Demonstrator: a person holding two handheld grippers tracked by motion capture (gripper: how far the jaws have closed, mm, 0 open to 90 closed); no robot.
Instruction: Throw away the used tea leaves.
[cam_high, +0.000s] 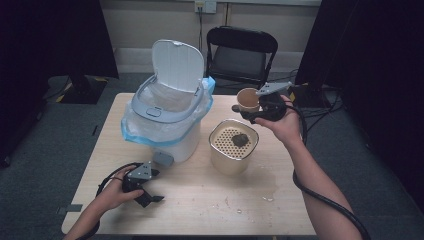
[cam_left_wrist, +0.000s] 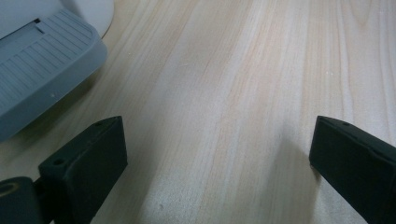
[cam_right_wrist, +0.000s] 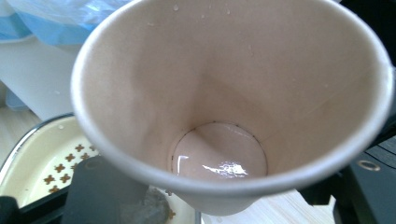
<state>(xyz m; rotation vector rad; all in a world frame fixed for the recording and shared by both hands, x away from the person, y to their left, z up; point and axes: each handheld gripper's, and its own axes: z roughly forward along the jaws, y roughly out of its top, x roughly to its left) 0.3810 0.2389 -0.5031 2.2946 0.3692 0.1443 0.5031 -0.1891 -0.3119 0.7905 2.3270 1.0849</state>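
R gripper is clamped on a paper cup, held in the air above and just behind the cream strainer tub, between the tub and the white bin w/ the blue liner. In the right gripper view the cup sits right between the fingers, one black finger pressed against its near wall, the other on the opposite side. So the grip is closed on the cup wall, not the rim.

Step, as I judge it: cup looks emptied; a thin wet film shines on its bottom, droplets on the inner wall, and a dark wet clump lies on the perforated tray of the tub, below the fingers. Draining part seems done. Next move prob. carries the cup over to the open bin beside the fingers and lets go. That calls for a swing toward the bin mouth, clearing the raised lid, then opening the jaws over the liner.

Cup orientation: in the high view it looks roughly upright, mouth up, long axis near vertical, rim to base running down between the fingers. Can't tell exact tilt.

L gripper rests low over the table, near the bin's grey pedal. Its fingers stand wide apart w/ nothing between them, just bare wood; the pedal lies just beyond the one finger.
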